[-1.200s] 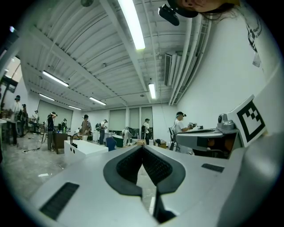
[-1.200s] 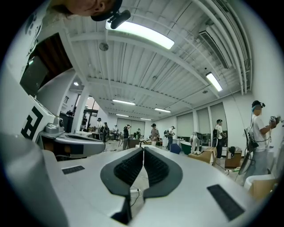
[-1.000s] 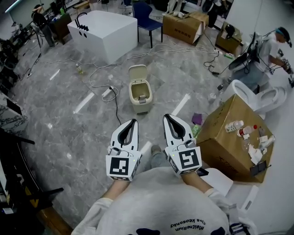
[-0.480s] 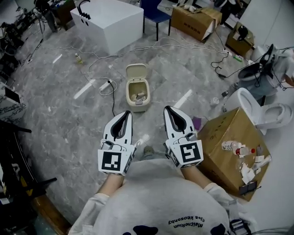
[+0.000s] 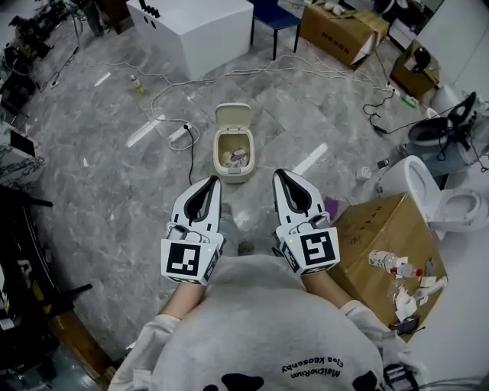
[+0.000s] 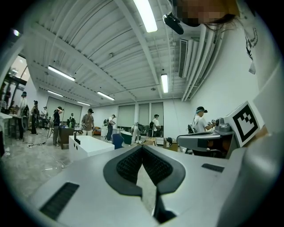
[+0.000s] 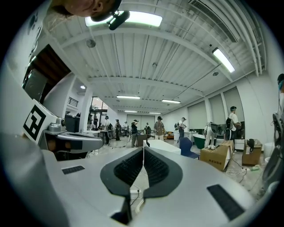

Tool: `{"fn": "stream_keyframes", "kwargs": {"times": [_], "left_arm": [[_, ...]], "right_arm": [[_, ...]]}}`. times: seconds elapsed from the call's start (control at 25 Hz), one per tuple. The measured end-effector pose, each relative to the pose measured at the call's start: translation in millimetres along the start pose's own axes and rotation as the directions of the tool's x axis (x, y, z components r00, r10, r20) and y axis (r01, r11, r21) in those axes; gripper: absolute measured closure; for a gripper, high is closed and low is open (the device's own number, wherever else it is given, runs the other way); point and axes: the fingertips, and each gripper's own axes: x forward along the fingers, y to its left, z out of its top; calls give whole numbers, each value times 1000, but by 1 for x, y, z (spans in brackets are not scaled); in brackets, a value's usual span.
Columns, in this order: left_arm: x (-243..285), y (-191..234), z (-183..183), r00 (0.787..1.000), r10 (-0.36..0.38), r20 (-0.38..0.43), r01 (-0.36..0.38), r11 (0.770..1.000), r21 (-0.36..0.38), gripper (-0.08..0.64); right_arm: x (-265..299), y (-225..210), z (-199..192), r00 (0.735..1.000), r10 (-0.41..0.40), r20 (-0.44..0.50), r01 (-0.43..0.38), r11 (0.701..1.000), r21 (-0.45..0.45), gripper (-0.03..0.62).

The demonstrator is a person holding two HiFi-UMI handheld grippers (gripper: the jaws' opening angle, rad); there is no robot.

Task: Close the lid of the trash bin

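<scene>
Cables (image 5: 164, 99) trail over the grey floor (image 5: 99, 198) beyond the trash bin (image 5: 234, 156), which stands ahead of both grippers, well apart from them, its lid (image 5: 232, 116) raised and litter inside. A cardboard box (image 5: 382, 252) sits at the right. Only the head view shows the bin; the gripper views look level across the hall at distant people (image 6: 90, 120). The left gripper (image 5: 212, 182) and right gripper (image 5: 281, 174) are both closed, pads together, holding nothing

1 trash bin (image 5: 232, 176). 2 grippers, nr side of bin: left gripper (image 5: 215, 182), right gripper (image 5: 280, 175). 2 cardboard boxes: near box (image 5: 367, 229) rt of bin, far box (image 5: 336, 38) behind bin. 1 white block (image 5: 199, 23) behind bin. 1 toilet (image 5: 439, 200) far rt of bin.
</scene>
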Motion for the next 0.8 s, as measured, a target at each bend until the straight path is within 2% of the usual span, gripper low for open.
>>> {"fn": "stream_keyframes", "kwargs": {"times": [0.28, 0.52, 0.8], "left_arm": [[64, 41, -3, 999, -44, -13, 44, 999, -4, 540], [128, 96, 5, 997, -80, -9, 80, 997, 1, 540], [189, 146, 1, 988, -151, -20, 151, 988, -4, 540]], "right_arm": [[62, -30, -3, 999, -52, -9, 52, 998, 18, 560], [136, -53, 5, 996, -90, -3, 90, 996, 18, 560], [205, -72, 2, 988, -155, -10, 155, 987, 29, 560]]}}
